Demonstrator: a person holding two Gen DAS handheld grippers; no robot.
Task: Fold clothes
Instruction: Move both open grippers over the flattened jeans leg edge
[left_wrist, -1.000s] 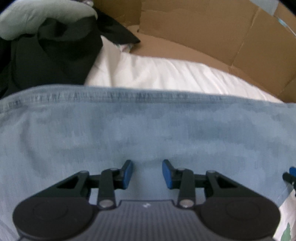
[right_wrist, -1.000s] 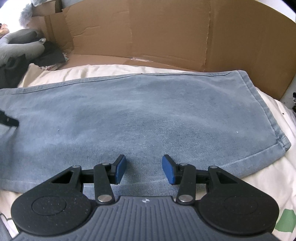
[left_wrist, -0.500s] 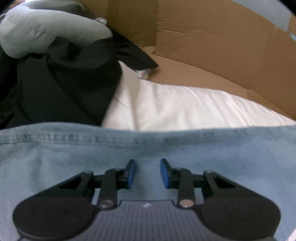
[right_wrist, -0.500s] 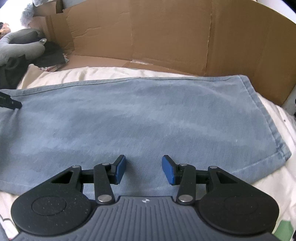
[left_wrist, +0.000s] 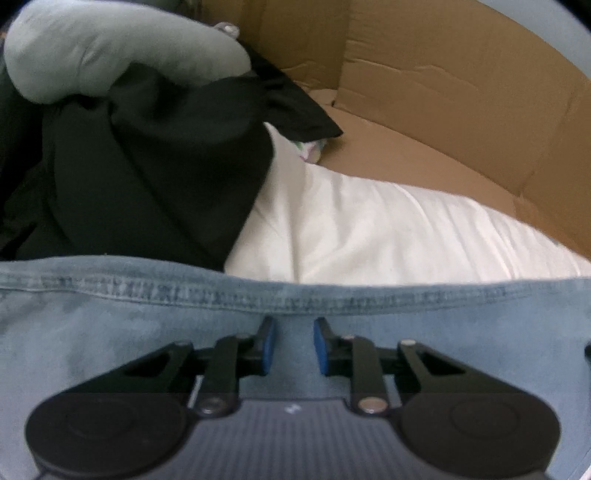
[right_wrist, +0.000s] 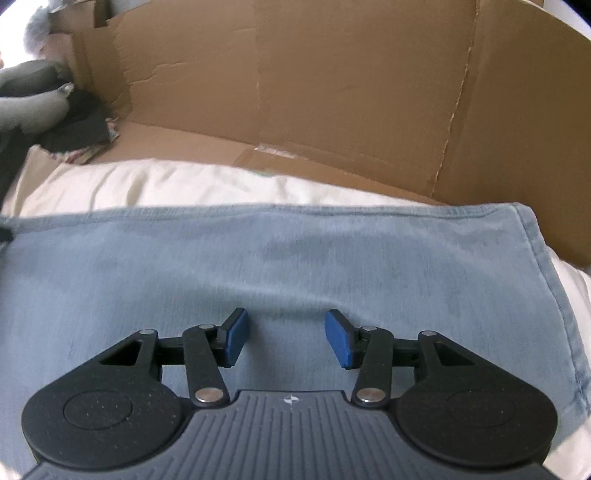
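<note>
The blue jeans (right_wrist: 295, 266) lie flat on the white bedding (left_wrist: 388, 229), their seam along its far edge. The left gripper (left_wrist: 290, 347) hangs just above that seam, jaws a little apart, pinching nothing. The right gripper (right_wrist: 286, 339) hangs above the middle, spread wider and empty. Black clothes (left_wrist: 147, 166) sit at the far left corner, with cardboard (right_wrist: 332, 92) behind.

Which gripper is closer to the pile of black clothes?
The left one. The left gripper sits at the blue denim garment's stitched edge, just before the crumpled black clothes. The right gripper is farther along the denim; the pile looks distant there.
</note>
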